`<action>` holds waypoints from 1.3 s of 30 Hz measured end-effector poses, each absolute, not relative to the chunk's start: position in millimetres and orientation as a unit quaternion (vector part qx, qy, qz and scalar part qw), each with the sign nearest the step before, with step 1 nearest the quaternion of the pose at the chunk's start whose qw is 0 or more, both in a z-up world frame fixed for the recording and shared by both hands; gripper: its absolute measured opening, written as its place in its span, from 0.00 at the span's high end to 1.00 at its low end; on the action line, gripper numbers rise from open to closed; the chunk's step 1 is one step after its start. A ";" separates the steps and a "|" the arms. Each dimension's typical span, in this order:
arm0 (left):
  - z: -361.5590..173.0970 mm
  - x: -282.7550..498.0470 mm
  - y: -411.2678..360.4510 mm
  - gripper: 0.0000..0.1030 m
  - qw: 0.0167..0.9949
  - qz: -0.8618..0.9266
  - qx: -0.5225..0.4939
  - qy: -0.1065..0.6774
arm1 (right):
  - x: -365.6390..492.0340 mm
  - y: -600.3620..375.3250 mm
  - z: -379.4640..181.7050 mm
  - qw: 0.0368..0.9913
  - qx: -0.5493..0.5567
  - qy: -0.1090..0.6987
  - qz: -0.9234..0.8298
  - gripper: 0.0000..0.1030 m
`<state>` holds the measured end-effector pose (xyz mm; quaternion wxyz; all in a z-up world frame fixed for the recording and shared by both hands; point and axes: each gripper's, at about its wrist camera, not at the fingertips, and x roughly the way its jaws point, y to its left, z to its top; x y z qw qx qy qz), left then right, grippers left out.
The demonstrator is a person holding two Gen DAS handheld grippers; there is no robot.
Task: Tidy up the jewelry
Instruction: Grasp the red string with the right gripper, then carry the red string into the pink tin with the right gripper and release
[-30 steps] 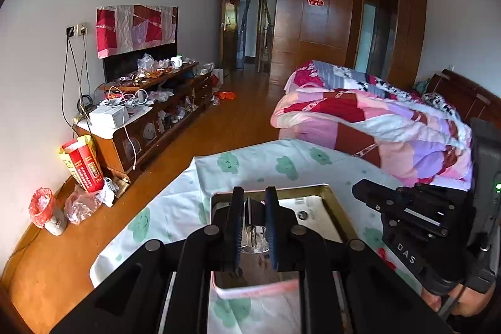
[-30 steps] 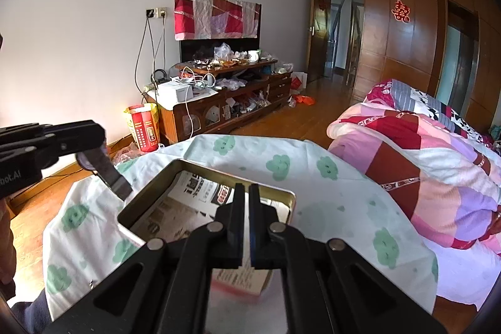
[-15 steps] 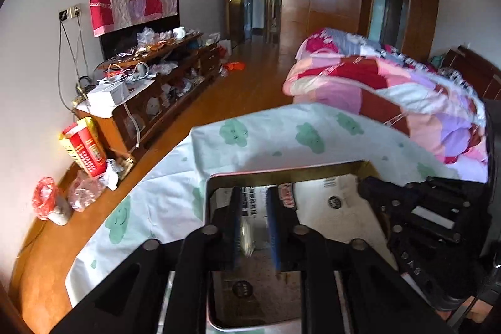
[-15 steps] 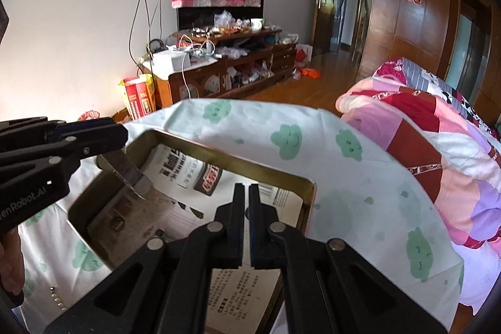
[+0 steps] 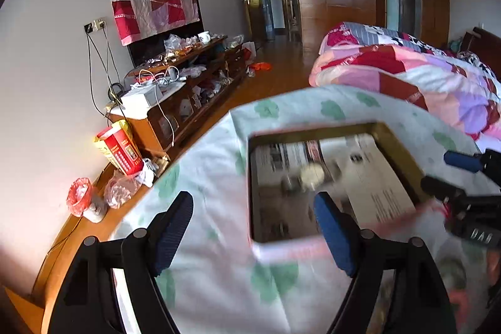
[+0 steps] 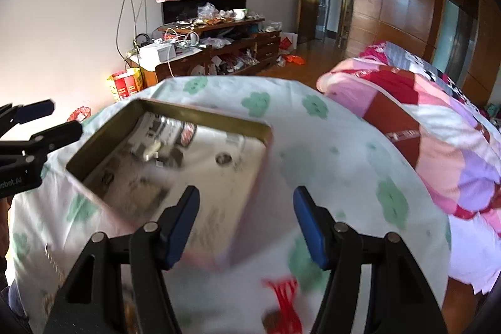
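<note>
Both the left gripper (image 5: 253, 227) and right gripper (image 6: 245, 224) are opening, nothing between their jaws, over the tin (image 5: 397, 146) on the cloth (image 6: 328, 152).

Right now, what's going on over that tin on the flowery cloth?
A person is holding a two-finger tool in each hand over an open metal tin lined with newspaper, on a table with a green-flowered cloth. The left tool and the right tool are both opening, with nothing between their fingers. A small pale item lies blurred inside the tin; I can't tell what it is.
</note>
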<state>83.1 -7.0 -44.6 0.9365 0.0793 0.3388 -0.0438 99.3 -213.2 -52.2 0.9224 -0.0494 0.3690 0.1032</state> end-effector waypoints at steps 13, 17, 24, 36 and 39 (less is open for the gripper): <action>-61.8 29.4 -2.3 0.23 0.927 -0.031 0.089 0.362 | 34.9 -231.2 -52.6 0.927 -0.032 0.361 0.096 0.37; -66.4 29.0 1.0 0.23 0.929 -0.029 0.081 0.359 | 32.6 -244.7 -56.3 0.929 -0.029 0.360 0.079 0.38; -89.0 52.5 -6.0 0.23 0.919 -0.026 0.056 0.389 | 58.9 -251.0 -83.6 0.908 -0.030 0.410 0.080 0.44; -80.0 46.5 -8.0 0.23 0.921 -0.048 0.044 0.385 | 72.0 -250.7 -64.5 0.910 -0.022 0.403 0.099 0.94; -73.0 47.0 -8.4 0.23 0.926 -0.039 0.046 0.373 | 68.3 -242.5 -31.0 0.926 -0.024 0.361 0.110 0.94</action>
